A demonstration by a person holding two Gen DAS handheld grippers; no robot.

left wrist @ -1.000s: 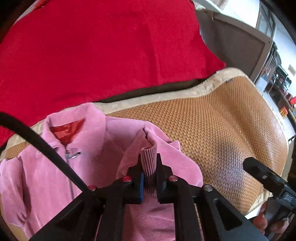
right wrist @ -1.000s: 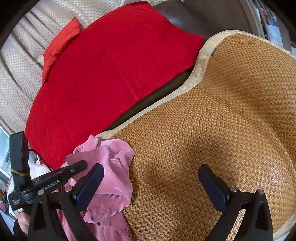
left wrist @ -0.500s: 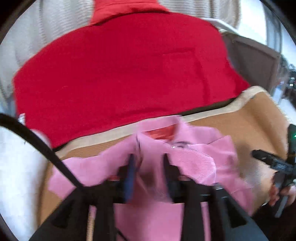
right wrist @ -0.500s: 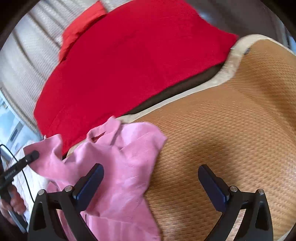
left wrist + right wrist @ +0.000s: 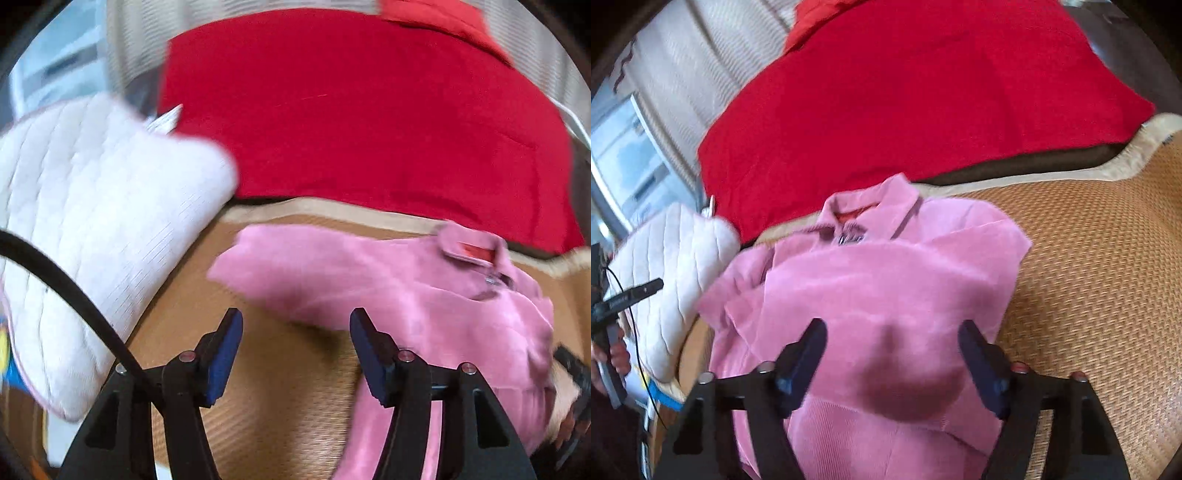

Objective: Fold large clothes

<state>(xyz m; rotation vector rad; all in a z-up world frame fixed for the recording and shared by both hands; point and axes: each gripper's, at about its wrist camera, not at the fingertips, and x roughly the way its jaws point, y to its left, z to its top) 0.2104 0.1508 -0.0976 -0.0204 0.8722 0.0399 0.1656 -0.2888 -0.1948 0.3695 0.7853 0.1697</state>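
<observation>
The pink jacket (image 5: 871,295) lies on the woven mat (image 5: 1089,277), with its collar (image 5: 871,206) at the far end. The right gripper (image 5: 892,363) hangs right over the jacket. Its jaws are closing, but the pads do not press the cloth. The left gripper (image 5: 295,350) is over bare mat, and the jacket (image 5: 388,288) is just ahead of it and to its right. Its jaws are opening with nothing between them. A white quilted cushion (image 5: 92,229) sits to its left. A red blanket (image 5: 369,110) lies beyond.
</observation>
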